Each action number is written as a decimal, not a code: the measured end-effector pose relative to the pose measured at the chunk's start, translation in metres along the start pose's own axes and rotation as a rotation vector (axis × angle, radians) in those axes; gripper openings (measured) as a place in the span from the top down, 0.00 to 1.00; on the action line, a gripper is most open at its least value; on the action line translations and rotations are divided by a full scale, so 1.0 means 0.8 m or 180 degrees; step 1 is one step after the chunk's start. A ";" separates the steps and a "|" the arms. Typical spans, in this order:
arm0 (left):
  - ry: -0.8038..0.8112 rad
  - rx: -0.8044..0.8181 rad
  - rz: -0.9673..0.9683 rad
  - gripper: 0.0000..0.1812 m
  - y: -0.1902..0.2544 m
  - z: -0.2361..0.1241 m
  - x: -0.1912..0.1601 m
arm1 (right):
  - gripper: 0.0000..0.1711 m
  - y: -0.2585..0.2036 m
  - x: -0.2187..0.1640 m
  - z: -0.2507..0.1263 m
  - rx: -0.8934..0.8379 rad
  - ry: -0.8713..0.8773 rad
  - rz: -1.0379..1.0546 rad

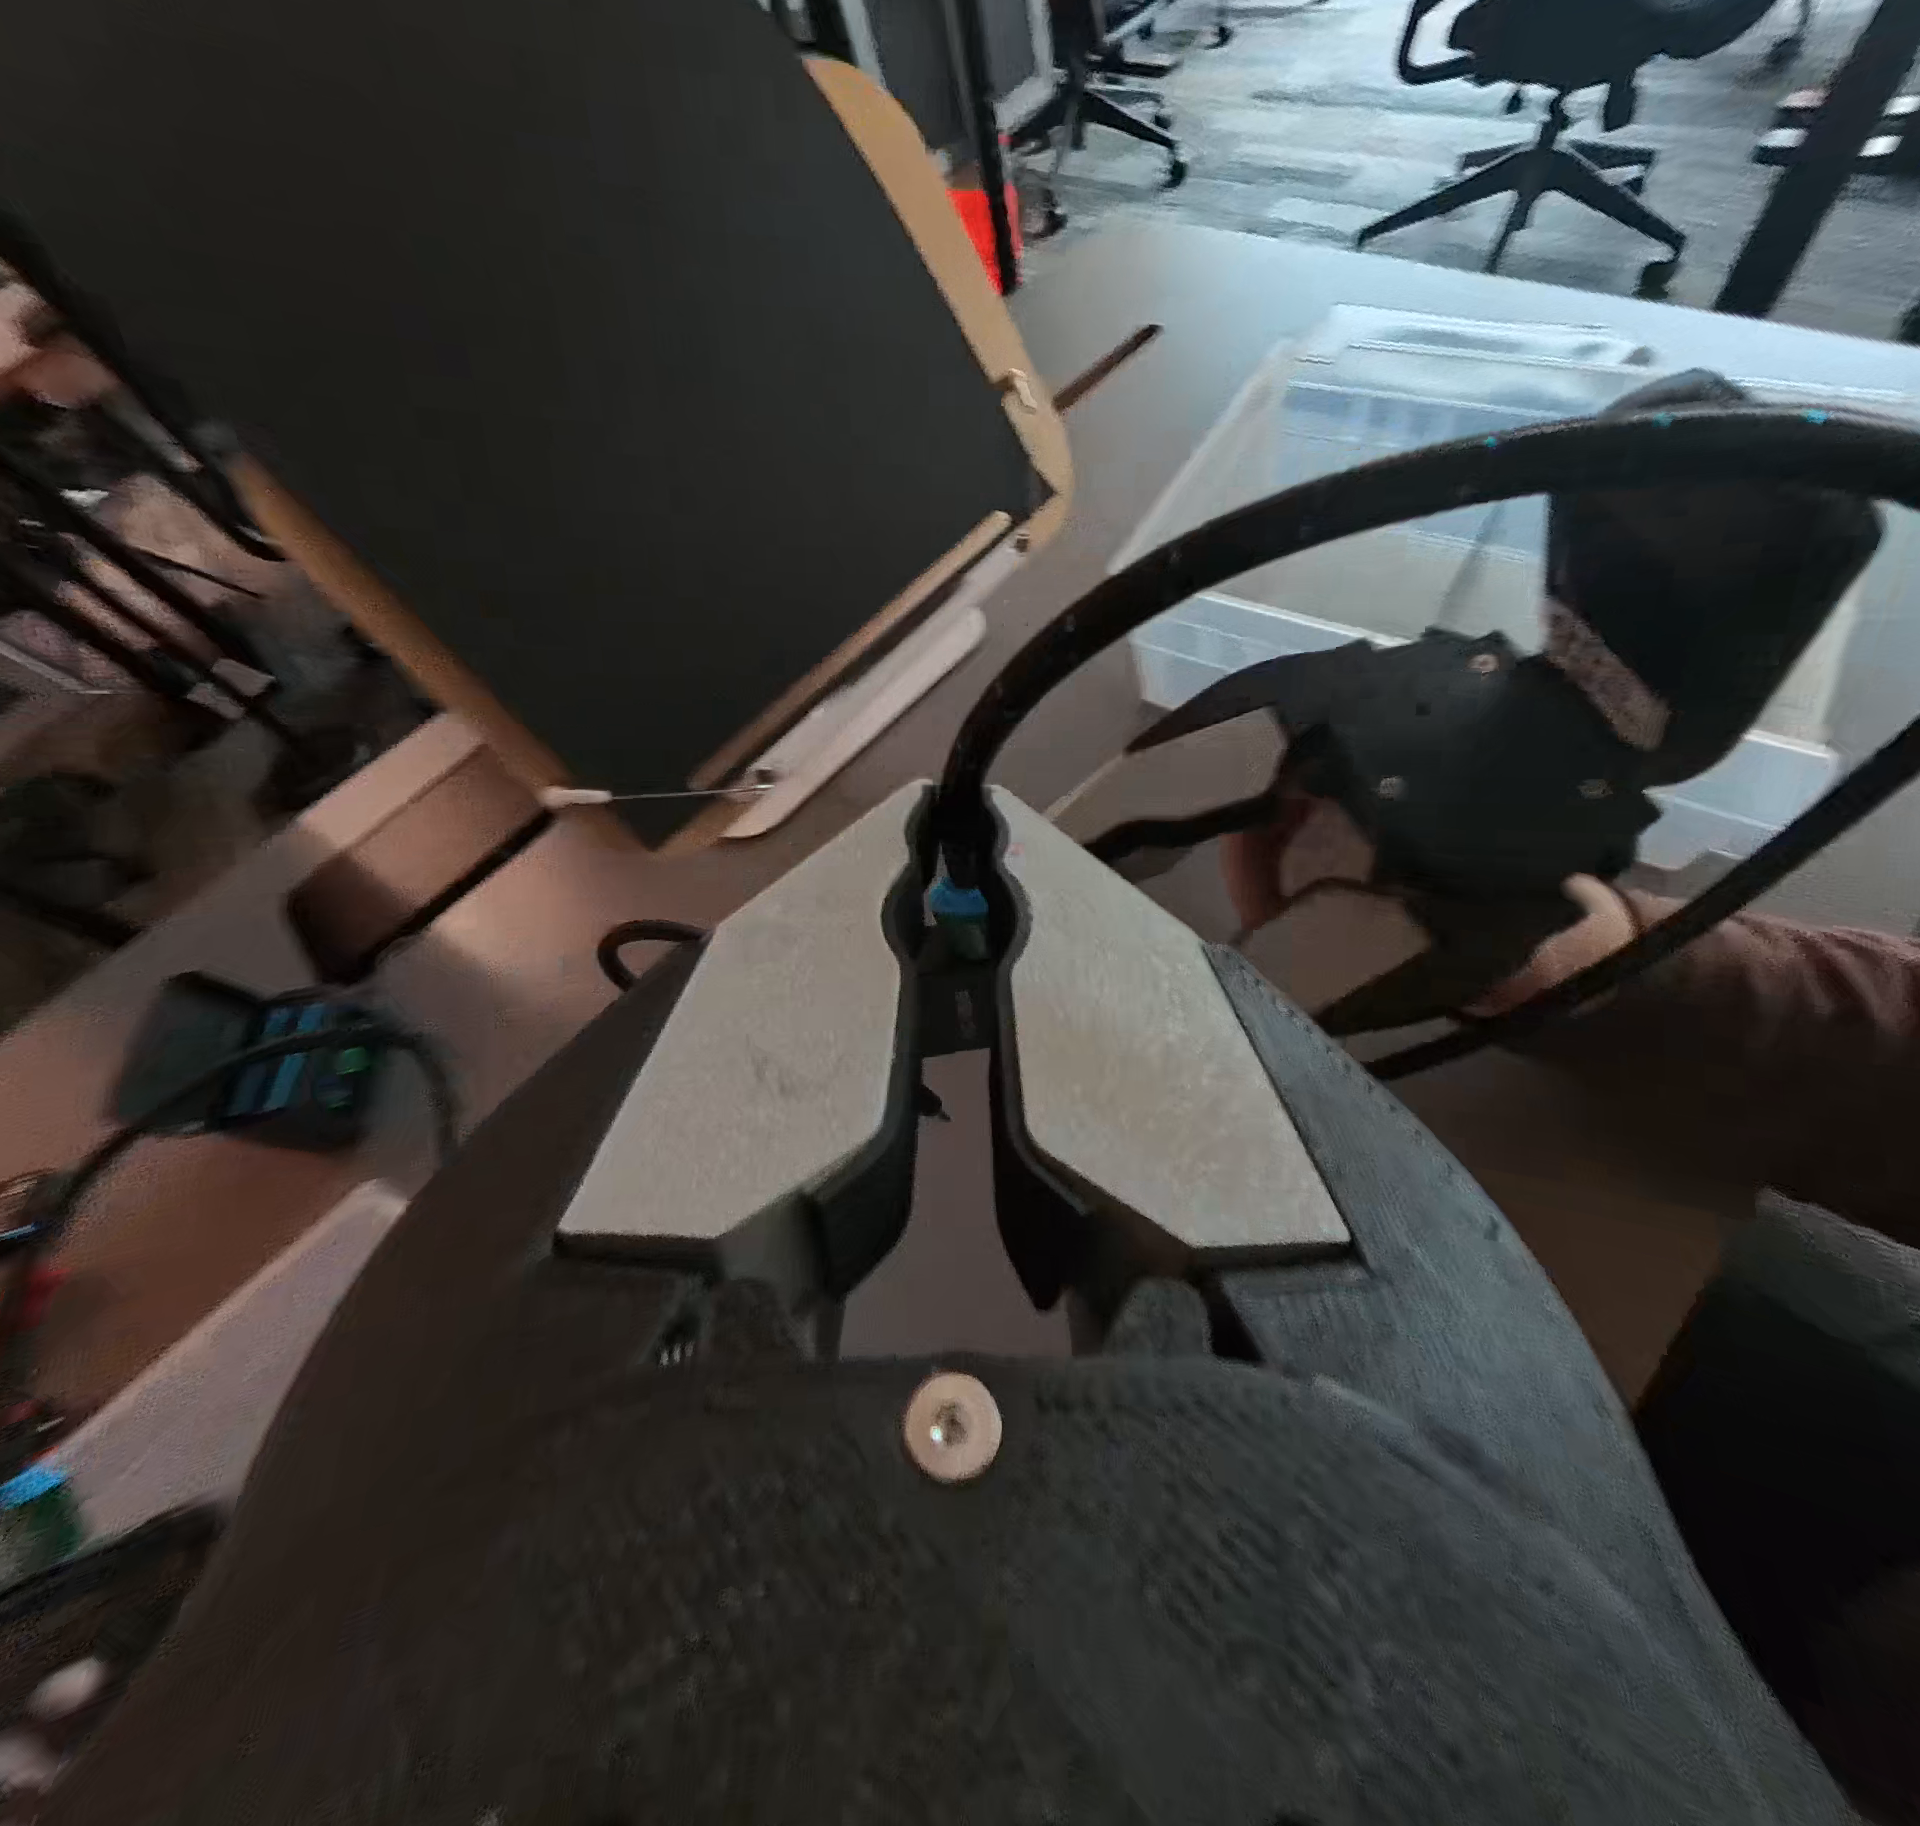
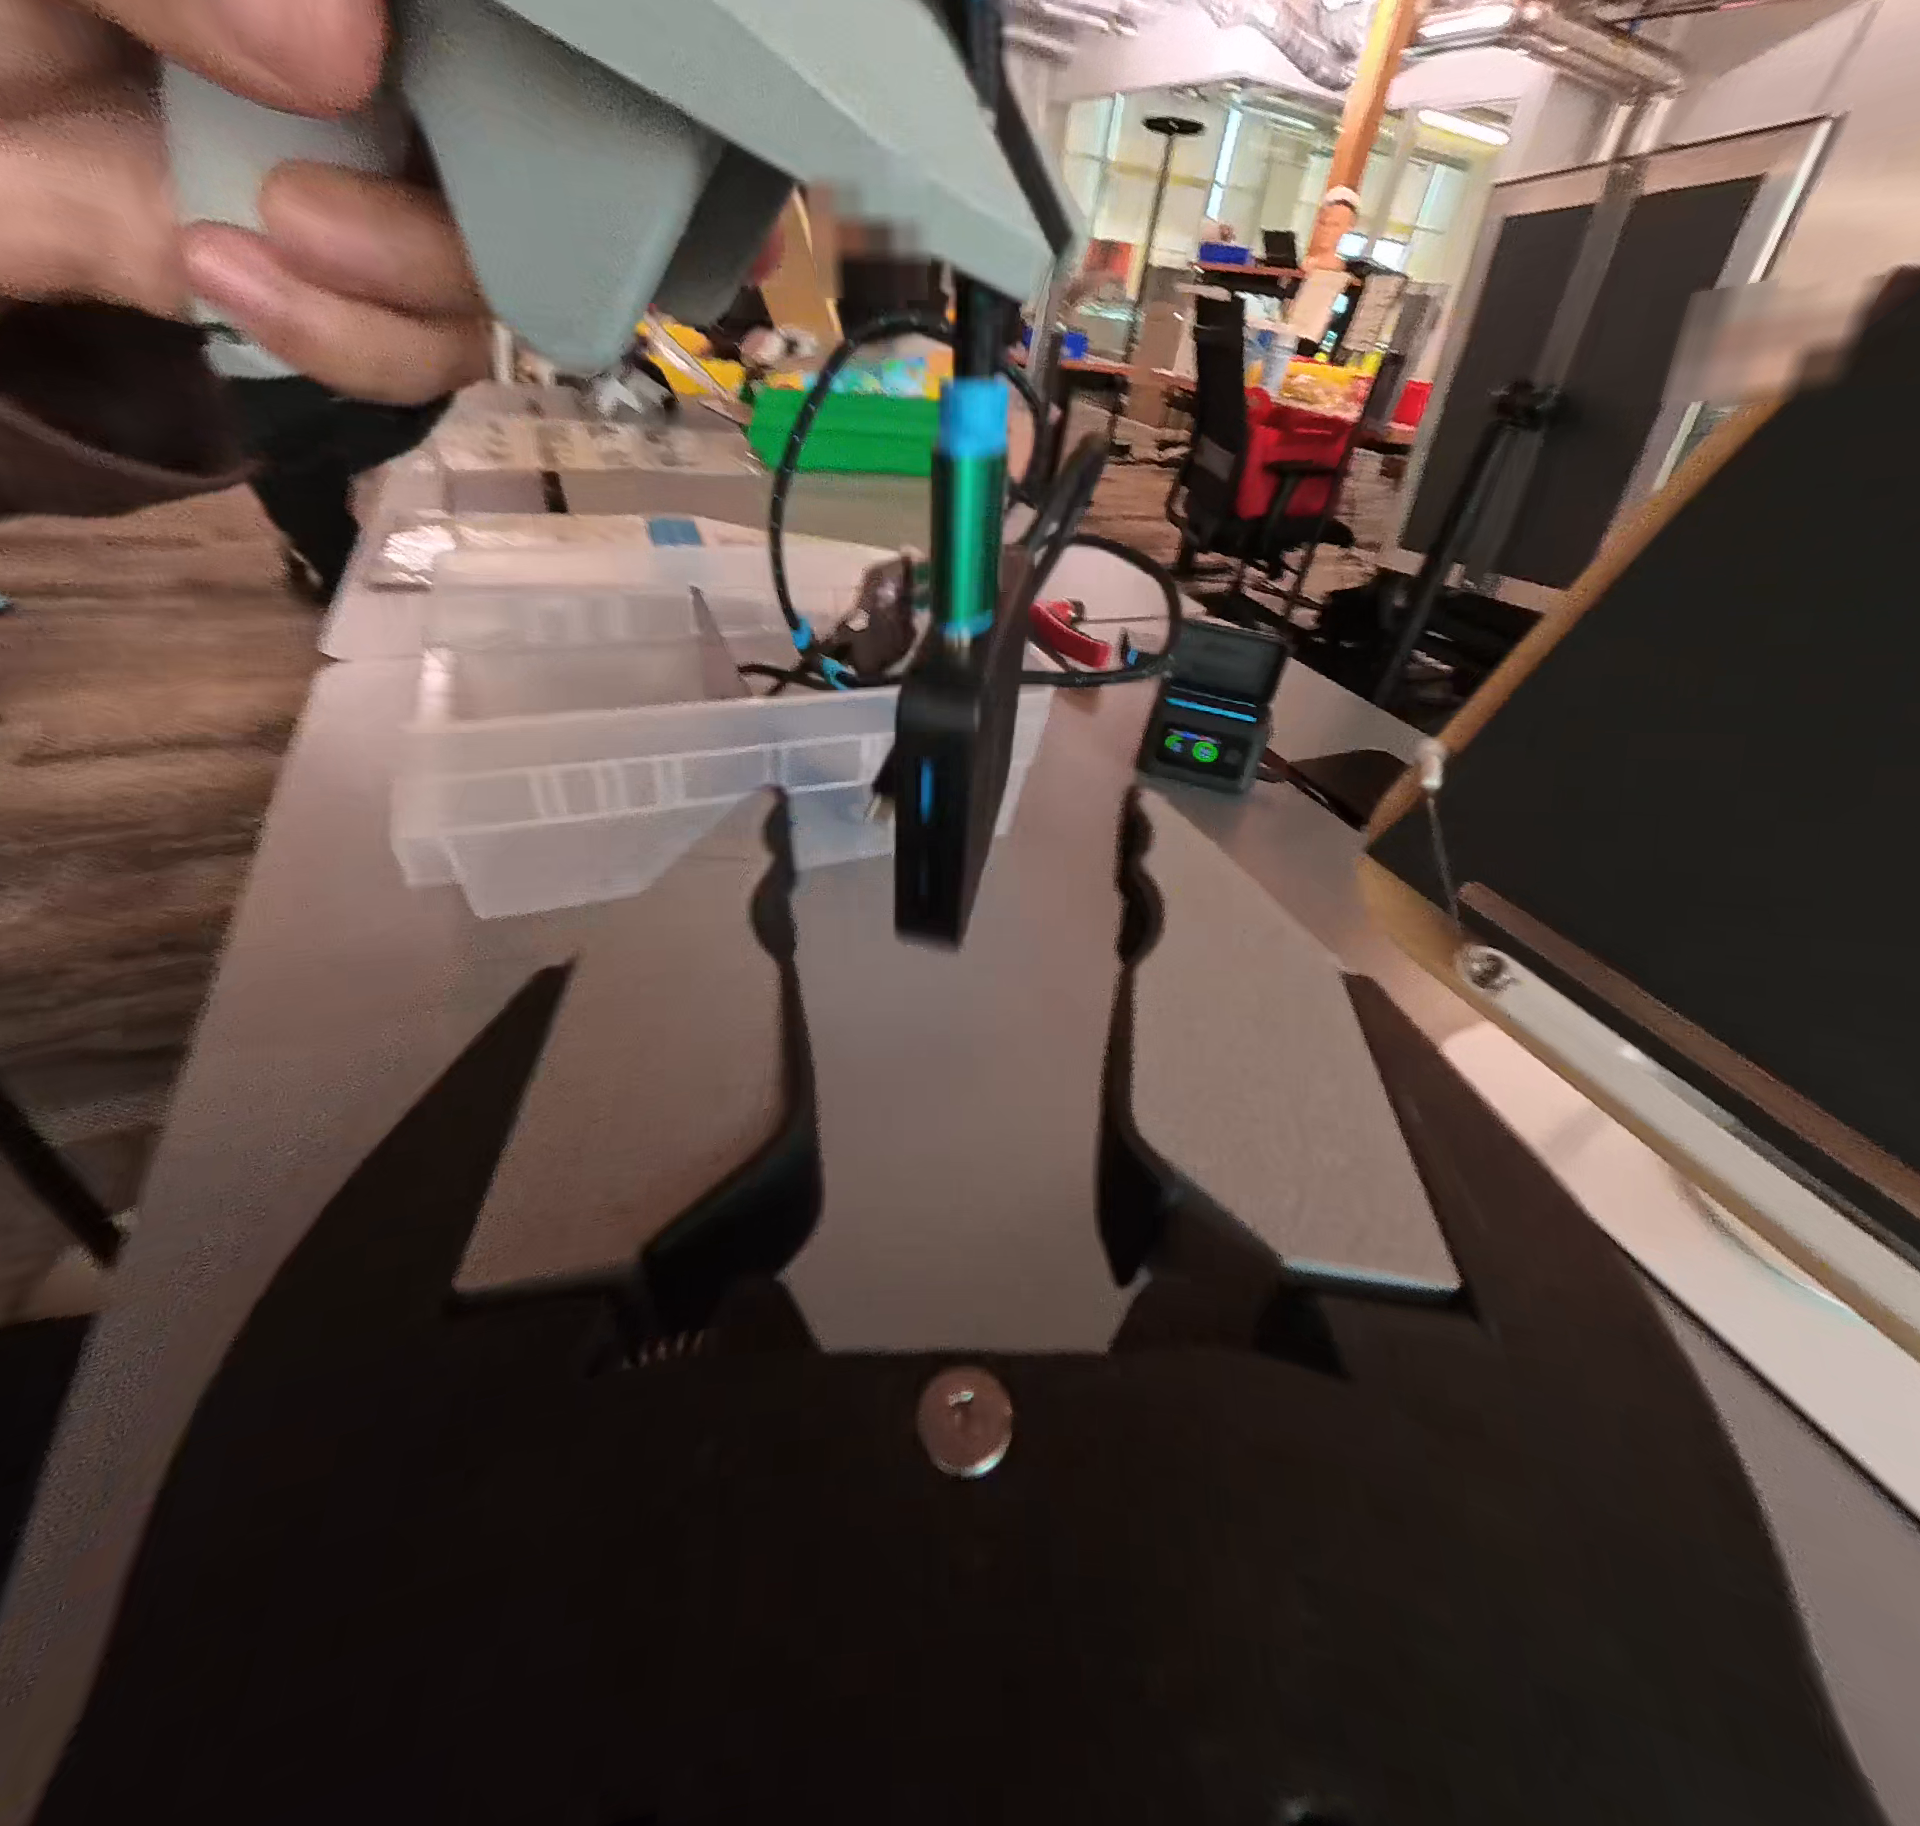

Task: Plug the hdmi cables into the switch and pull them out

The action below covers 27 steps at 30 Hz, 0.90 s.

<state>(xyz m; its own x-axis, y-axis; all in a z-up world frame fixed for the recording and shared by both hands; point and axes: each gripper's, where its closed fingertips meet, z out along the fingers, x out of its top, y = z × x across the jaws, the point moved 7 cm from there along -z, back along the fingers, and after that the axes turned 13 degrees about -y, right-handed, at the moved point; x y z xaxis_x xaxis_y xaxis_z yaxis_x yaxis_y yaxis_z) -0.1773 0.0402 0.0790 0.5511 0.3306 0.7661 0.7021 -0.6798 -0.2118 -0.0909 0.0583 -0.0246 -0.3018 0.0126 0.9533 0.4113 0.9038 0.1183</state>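
Observation:
My left gripper (image 1: 961, 810) is shut on a black braided HDMI cable (image 1: 1247, 540), just behind its green plug with a blue collar (image 1: 956, 909). In the right wrist view the left gripper (image 2: 644, 114) is at the top left, held by a hand. The plug (image 2: 966, 529) hangs down from it, seated in the top of a small black switch (image 2: 951, 800). The switch hangs in the air above the table. My right gripper (image 2: 956, 841) is open, one finger on each side of the switch, not touching it. It also shows in the left wrist view (image 1: 1486, 737).
A clear plastic box (image 2: 623, 737) stands on the grey table (image 2: 966, 1101) behind the switch, with more cables and a red tool (image 2: 1070, 633) beyond it. A small device with a lit screen (image 2: 1205, 737) stands at the right. A black board in a wooden frame (image 2: 1714, 789) borders the right. The grippers' ends are close to 8 cm from one another.

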 end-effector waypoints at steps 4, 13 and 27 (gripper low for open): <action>0.0082 -0.0297 0.0018 0.95 0.023 0.018 -0.002 | 0.95 0.007 -0.008 -0.002 -0.0301 -0.0132 -0.0153; 0.0353 -0.0291 0.0082 0.77 0.001 -0.008 -0.061 | 0.94 0.023 0.011 -0.052 0.1622 0.0786 0.0743; 0.0800 -0.1481 0.0190 0.93 0.053 0.021 -0.101 | 0.94 -0.013 0.011 -0.042 0.2463 0.0609 0.0674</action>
<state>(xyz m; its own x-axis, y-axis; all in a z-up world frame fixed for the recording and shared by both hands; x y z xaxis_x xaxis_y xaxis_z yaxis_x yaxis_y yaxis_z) -0.1840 -0.0045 -0.0019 0.4190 0.1542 0.8948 0.3671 -0.9301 -0.0116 -0.0692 0.0350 -0.0079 -0.1040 0.2060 0.9730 -0.2871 0.9305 -0.2276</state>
